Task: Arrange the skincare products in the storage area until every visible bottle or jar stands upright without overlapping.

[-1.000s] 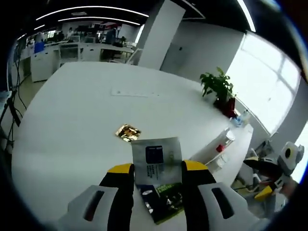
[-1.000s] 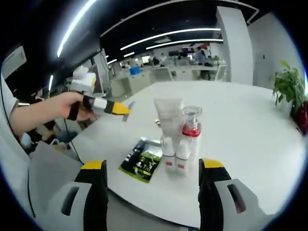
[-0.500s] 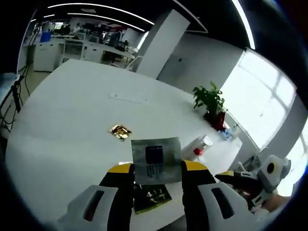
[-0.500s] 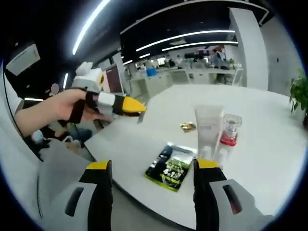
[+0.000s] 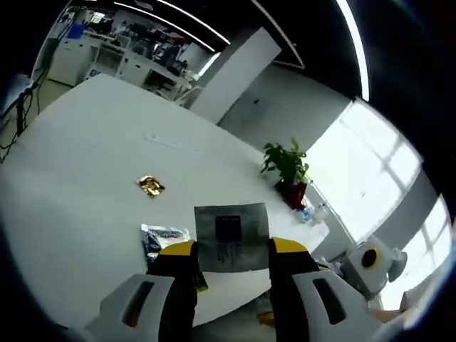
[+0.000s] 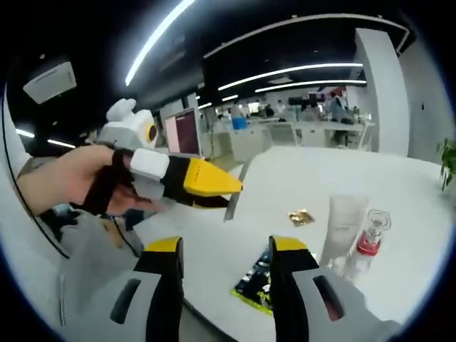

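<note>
My left gripper [image 5: 231, 249] is shut on a flat silver sachet [image 5: 231, 235] with a dark label, held in the air above the near edge of the white table [image 5: 85, 142]. A dark green sachet [image 5: 162, 239] lies flat on the table below it, and a small gold packet [image 5: 150, 185] lies farther in. In the right gripper view, a white tube [image 6: 343, 226] and a clear bottle with a red collar [image 6: 369, 239] stand upright side by side. The green sachet [image 6: 256, 281] lies in front of them. My right gripper [image 6: 224, 258] is open with nothing between its jaws.
A hand holds the left gripper [image 6: 231, 191] at the left of the right gripper view, with the silver sachet seen edge-on. A potted plant [image 5: 286, 165] stands at the table's far edge. The right gripper's body [image 5: 370, 263] shows low on the right. Desks fill the background.
Both cameras have swung, and the left gripper with the silver sachet has risen higher above the table. The right gripper's jaws have drawn closer together but remain apart.
</note>
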`<state>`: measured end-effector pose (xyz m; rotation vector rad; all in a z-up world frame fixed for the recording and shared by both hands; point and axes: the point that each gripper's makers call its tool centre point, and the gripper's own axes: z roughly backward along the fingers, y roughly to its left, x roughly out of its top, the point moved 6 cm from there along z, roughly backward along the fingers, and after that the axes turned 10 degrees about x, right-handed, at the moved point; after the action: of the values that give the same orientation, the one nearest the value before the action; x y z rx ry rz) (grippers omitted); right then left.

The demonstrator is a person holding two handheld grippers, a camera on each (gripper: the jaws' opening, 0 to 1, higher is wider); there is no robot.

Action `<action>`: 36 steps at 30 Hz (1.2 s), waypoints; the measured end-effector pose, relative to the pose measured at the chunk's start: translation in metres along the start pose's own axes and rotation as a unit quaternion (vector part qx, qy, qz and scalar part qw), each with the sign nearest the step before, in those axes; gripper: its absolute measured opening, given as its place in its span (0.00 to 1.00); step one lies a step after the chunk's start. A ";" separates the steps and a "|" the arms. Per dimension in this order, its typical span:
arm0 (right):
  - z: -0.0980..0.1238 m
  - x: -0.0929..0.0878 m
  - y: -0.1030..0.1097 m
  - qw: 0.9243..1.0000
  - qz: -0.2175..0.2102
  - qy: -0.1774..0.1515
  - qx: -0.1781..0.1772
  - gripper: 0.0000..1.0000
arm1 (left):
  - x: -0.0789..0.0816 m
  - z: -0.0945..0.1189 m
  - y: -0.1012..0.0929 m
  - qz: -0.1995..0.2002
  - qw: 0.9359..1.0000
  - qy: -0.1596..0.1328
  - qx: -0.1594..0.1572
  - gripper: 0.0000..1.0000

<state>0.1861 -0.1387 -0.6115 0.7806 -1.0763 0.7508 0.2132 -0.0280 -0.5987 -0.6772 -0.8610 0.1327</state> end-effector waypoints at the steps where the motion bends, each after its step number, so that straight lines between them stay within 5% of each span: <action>1: -0.003 0.001 0.000 1.000 -0.001 -0.001 0.001 0.45 | -0.002 0.001 -0.002 0.006 1.000 0.001 -0.004 0.35; 12: -0.004 0.003 0.003 1.000 -0.013 -0.025 -0.003 0.37 | -0.015 0.006 -0.015 0.048 0.999 0.005 -0.024 0.35; 29: -0.002 0.007 -0.002 0.998 -0.020 -0.056 -0.021 0.07 | -0.021 0.011 -0.018 0.129 0.990 0.007 -0.055 0.35; 36: -0.003 0.006 0.000 0.998 -0.026 -0.056 -0.009 0.01 | -0.023 0.018 -0.016 0.120 0.991 0.004 -0.060 0.34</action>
<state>0.1892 -0.1358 -0.6065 0.8403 -1.1581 0.6577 0.1825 -0.0402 -0.5966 -0.8943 -0.7823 0.2965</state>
